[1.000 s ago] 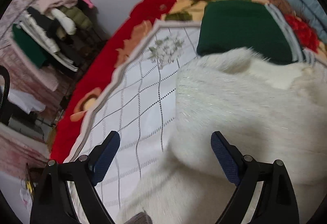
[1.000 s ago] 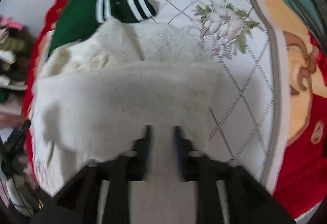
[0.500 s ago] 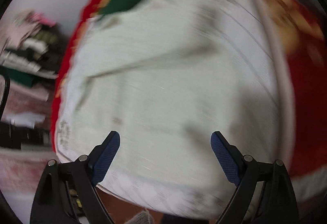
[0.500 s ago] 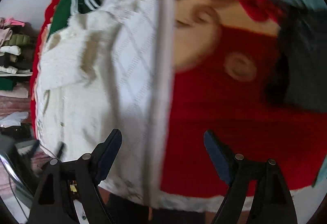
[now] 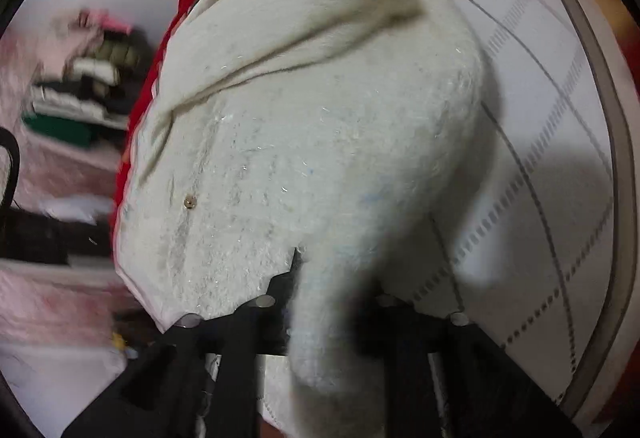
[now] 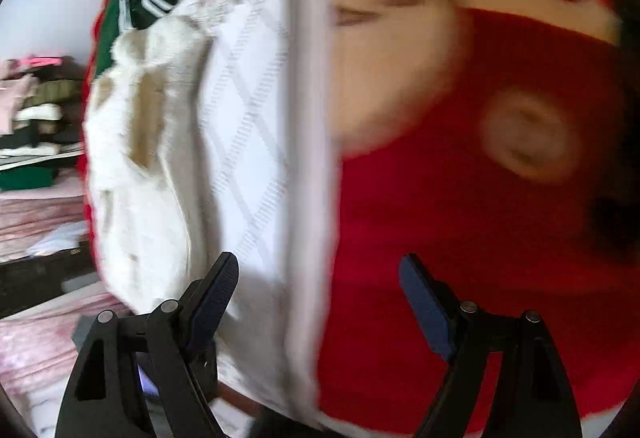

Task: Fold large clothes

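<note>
The fluffy white sweater lies on the white quilted bed cover, one edge bunched between the left gripper fingers, which are closed on it, angled down over the bed. The right gripper hovers beside the sweater over the red blanket, its fingers spread wide, holding nothing.

Even indoor light is showing throughout. Motion blur is smearing both views, heaviest at right. Fisheye edges are bending; black vignette is ringing corners.
</note>
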Demonstrator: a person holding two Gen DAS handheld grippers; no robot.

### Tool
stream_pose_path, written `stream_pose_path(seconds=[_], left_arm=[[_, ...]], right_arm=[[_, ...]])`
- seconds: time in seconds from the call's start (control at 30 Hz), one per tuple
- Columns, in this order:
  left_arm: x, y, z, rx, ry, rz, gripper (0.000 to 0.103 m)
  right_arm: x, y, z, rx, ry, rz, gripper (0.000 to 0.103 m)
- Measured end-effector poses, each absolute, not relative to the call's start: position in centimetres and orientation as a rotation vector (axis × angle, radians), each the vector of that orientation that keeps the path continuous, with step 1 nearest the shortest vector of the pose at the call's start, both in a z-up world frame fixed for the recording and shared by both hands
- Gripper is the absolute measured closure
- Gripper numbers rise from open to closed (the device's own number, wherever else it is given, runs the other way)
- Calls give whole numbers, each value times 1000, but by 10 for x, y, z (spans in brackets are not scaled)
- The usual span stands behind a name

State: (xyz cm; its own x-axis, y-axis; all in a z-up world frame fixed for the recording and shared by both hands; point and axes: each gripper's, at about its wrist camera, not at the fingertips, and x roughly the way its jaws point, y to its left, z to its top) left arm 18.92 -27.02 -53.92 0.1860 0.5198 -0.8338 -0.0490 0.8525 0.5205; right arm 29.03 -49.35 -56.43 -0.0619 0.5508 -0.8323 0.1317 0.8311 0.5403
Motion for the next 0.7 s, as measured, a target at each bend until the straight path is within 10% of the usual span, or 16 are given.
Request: stream_pose_path(seconds=[0.37,0.4,0.47,0.7], left_arm=[[183,-228,-487,325,1216,356,95],[182,-225,-485,315,1213,352,95],[179,-220,-481,287,1216,336,95],[154,-206,-437,161,1219,165,96]], right_arm=[[410,-330,-632,979,1570,747,13],[417,-317,-640,978,1609,723,19],[422,-307,-640,995,1607,686,64],[391,-308,-557,911,1567,605,80]])
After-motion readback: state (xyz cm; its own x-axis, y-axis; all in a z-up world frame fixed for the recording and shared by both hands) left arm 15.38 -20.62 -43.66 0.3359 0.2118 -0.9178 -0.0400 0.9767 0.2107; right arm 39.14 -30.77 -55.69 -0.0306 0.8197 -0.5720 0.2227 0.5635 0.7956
